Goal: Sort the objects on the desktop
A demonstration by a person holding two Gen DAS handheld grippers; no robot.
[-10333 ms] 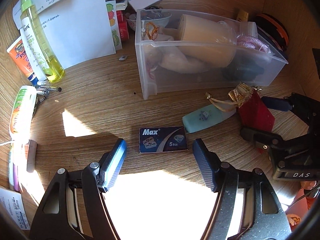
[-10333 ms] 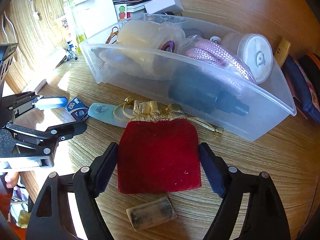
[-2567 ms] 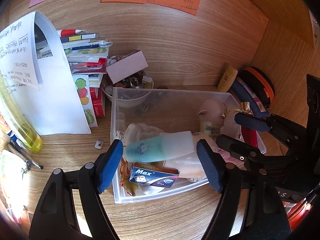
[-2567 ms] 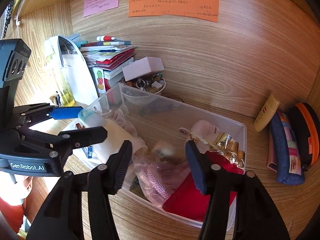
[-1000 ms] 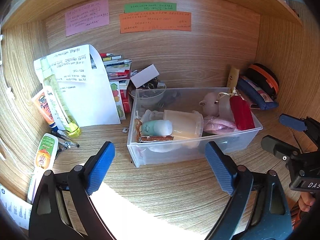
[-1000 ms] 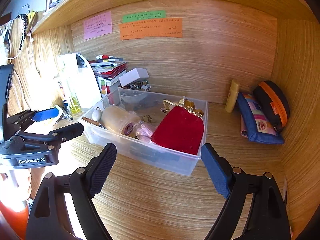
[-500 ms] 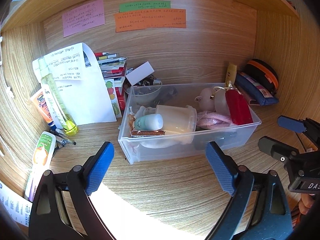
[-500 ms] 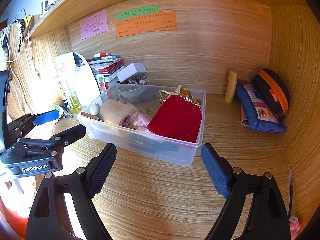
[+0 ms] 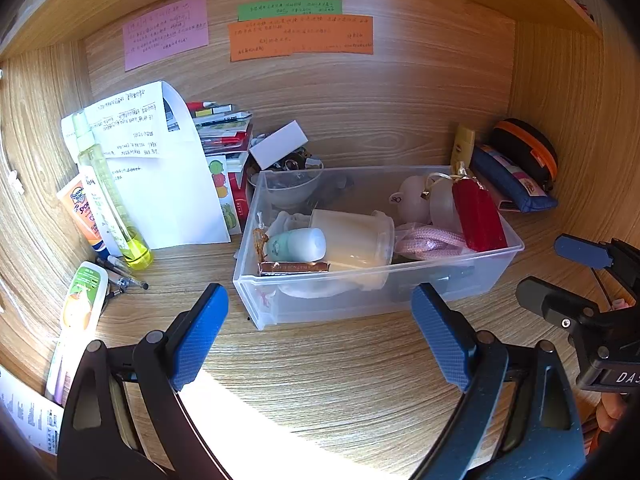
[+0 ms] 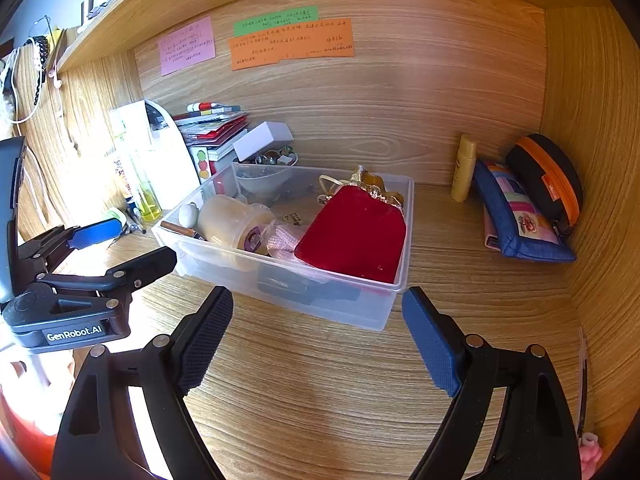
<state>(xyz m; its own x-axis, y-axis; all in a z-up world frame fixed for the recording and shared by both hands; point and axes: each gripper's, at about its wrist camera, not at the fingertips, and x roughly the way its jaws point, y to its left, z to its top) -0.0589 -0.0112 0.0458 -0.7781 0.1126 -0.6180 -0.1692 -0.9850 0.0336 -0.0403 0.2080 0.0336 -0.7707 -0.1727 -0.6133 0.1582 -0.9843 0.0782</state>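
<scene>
There was one clear plastic box (image 9: 472, 280) on the wooden desk (image 9: 340, 368), and the sorted things lay inside it. In the box I could count one red pouch (image 10: 356, 234) with a gold top, one pale green tube (image 9: 296, 245), one cream cup (image 9: 352, 240) lying on its side, one pink rope (image 9: 424, 242) and one small flat packet (image 9: 294, 267) under the tube. The red pouch leaned at the right end of the box, and the green tube was at the left end. On the back wall were three paper notes: one pink note (image 9: 166, 32), one green note (image 9: 290, 7) and one orange note (image 9: 300, 36). One tall yellow bottle (image 9: 108, 200) stood left of the box, next to a big white paper (image 9: 172, 204). One blue pencil case (image 10: 516, 216) and one black and orange case (image 10: 548, 176) lay in the right corner. There were two claws. The left gripper (image 9: 320, 316) was wide apart with nothing in it, and the right gripper (image 10: 316, 320) was wide apart with nothing in it too. Both were in front of the box, not touching it. A little while before, the green tube was between the left claw's fingers over the box, and the red pouch was at the right claw. Long before that, the tube, the packet and the pouch lay on the desk outside the box.
</scene>
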